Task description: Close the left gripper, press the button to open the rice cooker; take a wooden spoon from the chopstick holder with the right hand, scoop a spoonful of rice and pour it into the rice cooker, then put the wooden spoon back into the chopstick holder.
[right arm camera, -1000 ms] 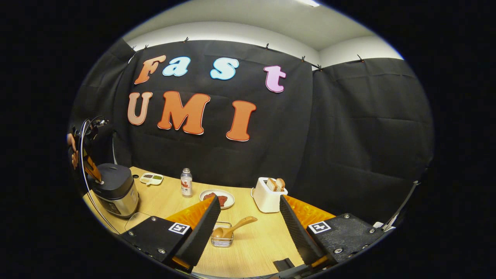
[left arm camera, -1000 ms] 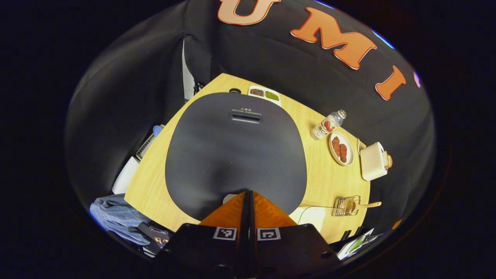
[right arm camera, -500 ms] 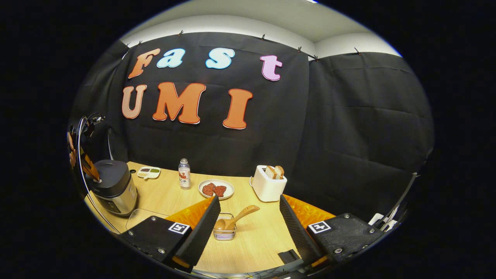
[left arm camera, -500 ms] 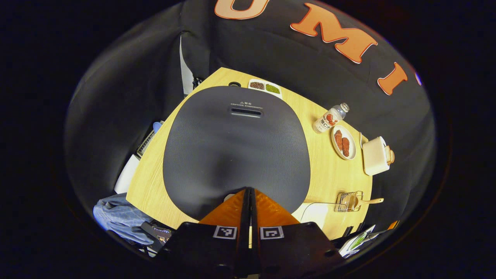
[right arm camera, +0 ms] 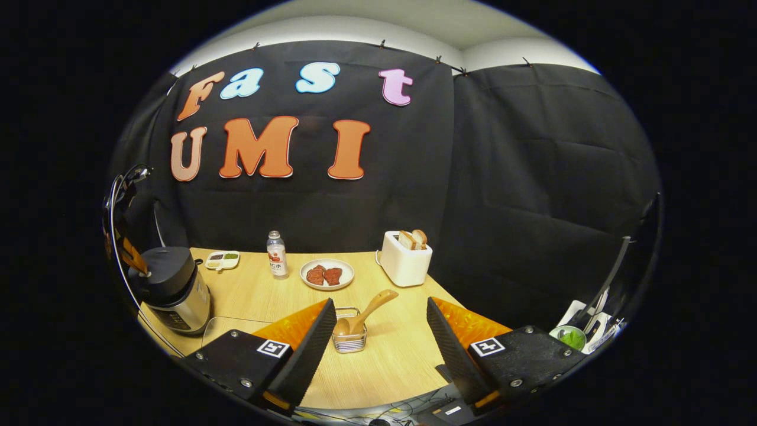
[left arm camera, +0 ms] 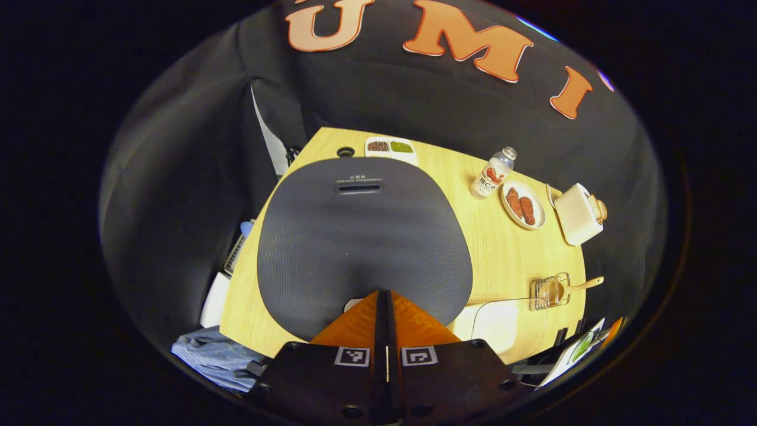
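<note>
Black cloth (right arm camera: 532, 177) hangs as the booth's wall on two sides, meeting at a corner behind the pale wooden worktop (right arm camera: 402, 355). Small clips pin the cloth along its top edge. Above it runs a strip of white wall (right arm camera: 355, 32) under a pale ceiling. In the left gripper view a narrow gap (left arm camera: 264, 133) between the cloths shows something lighter behind.

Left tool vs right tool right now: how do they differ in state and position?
The left tool is shut, fingers together; the right tool is open, fingers wide apart. The left tool points down at the front edge of the rice cooker lid; the right tool hovers short of the wooden spoon in the chopstick holder. Neither holds anything.
</note>
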Action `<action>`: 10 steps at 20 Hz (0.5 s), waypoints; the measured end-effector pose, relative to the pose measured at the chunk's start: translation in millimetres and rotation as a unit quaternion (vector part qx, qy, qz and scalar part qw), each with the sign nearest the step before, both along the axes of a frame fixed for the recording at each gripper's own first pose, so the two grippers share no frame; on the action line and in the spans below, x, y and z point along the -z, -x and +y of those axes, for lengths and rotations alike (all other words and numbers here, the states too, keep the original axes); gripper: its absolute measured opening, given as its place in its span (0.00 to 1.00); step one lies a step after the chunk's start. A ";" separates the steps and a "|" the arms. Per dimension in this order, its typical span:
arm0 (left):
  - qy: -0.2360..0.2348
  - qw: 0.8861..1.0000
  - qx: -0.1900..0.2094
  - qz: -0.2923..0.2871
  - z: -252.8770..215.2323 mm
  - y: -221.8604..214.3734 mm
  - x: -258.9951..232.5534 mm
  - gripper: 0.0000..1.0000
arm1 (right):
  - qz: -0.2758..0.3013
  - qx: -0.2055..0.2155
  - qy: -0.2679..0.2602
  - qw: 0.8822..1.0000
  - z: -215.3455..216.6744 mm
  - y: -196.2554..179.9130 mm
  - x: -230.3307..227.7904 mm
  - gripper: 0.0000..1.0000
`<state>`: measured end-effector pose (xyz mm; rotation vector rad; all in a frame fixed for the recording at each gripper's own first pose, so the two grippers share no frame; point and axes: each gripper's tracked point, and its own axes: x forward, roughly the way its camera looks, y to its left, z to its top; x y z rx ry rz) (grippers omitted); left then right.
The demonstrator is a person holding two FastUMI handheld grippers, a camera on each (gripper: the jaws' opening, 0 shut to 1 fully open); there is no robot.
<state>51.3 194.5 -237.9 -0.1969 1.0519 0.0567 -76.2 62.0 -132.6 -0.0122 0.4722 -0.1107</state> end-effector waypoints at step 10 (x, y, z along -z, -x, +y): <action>-0.177 0.946 -0.062 -0.264 34.4 -80.6 -159.5 0.06 | 0.013 -0.018 -0.048 0.999 -37.3 -49.8 34.8 0.95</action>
